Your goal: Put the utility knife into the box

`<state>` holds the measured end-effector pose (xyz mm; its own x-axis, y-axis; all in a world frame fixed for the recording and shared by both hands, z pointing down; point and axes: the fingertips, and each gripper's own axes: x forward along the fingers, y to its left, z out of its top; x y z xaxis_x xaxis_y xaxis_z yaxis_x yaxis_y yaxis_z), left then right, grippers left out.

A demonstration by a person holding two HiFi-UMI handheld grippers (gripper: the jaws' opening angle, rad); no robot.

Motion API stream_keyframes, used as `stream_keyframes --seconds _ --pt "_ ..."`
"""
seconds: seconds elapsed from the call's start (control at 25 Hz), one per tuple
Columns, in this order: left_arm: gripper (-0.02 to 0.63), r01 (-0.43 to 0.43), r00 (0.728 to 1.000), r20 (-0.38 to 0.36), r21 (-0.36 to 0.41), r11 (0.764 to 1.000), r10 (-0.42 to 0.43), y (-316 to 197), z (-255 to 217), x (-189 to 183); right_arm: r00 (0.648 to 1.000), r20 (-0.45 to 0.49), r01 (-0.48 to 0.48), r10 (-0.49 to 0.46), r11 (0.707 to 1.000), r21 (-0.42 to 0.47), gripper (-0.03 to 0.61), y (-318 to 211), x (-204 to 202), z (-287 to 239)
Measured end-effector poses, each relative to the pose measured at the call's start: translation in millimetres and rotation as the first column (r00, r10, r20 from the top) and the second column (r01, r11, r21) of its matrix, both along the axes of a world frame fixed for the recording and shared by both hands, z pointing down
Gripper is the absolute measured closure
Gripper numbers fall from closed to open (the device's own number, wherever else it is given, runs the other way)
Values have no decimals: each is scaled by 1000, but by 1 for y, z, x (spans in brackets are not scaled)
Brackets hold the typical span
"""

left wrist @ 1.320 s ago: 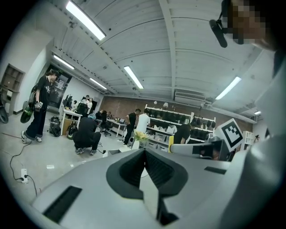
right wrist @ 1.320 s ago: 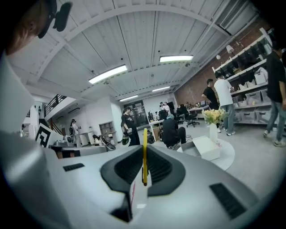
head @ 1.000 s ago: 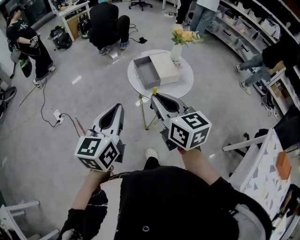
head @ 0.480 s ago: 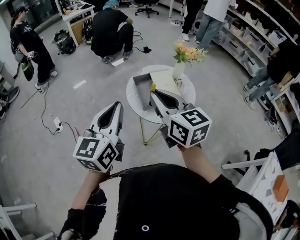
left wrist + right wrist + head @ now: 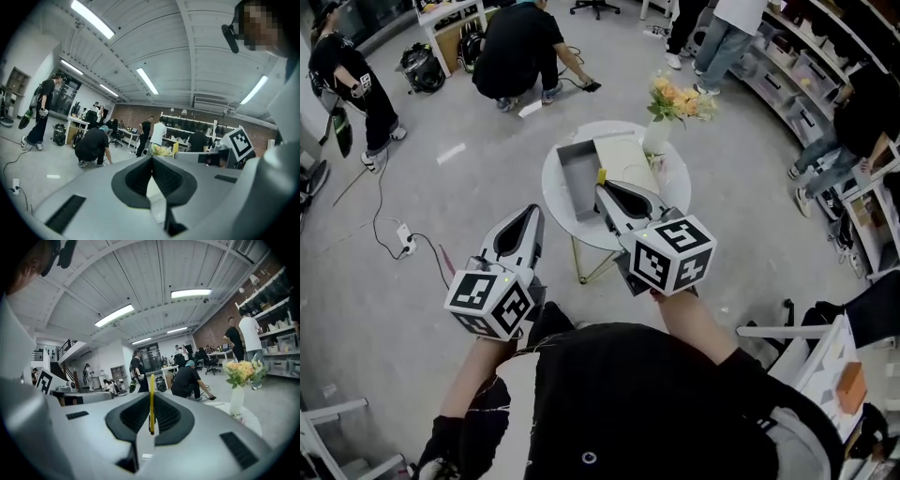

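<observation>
Right gripper [image 5: 603, 190] is clenched on the knife [image 5: 151, 404], which is pinched upright between the two jaws. In the right gripper view the knife is seen edge-on as a thin, straight yellow strip, smooth and plastic-looking, standing a little above the jaw tips. No blade can be made out. In the head view only a small yellow end is shown at the gripper's tip, over the table [image 5: 562, 214], above the line where the box [image 5: 579, 176] and the lid [image 5: 624, 161] meet. Whether the knife touches either cannot be told.

The box is a shallow grey rectangular tray, open and matt, with low straight walls. The lid, cream and flat-topped, is laid just beside it on its right, touching. Both are set on the round white tabletop, which is carried on thin gold legs. A slim white vase [image 5: 654, 137] with yellow and pink flowers [image 5: 680, 101] is placed at the table's far right edge, beside the lid.

The gripper bodies are moulded in smooth light grey plastic, with dark ribbed pads inside the jaws. Left gripper [image 5: 533, 210] is held well apart from the table, over the grey floor [image 5: 412, 309]; its jaws are pressed together with nothing between them.
</observation>
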<state>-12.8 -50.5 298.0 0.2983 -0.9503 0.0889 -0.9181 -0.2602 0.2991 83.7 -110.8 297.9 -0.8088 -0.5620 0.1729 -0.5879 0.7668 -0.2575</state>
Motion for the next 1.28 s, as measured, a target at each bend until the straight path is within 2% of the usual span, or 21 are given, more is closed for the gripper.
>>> stream_keyframes --seconds 0.32,0.64,0.84,1.28 --pt "603 -22 1000 -1 -78 997 22 -30 38 -17 996 -74 -46 40 996 -82 549 -30 -6 50" --pt "603 -53 999 -13 -137 989 52 -92 65 -54 985 -144 -115 91 979 -169 549 -82 -27 89" --pt "603 -90 996 -16 -146 985 89 -134 63 -76 978 -169 -162 127 962 -219 549 -118 -43 104" --pt "603 -183 983 -18 -148 972 182 -207 56 -115 955 -222 -254 198 930 -265 549 -180 -64 118"
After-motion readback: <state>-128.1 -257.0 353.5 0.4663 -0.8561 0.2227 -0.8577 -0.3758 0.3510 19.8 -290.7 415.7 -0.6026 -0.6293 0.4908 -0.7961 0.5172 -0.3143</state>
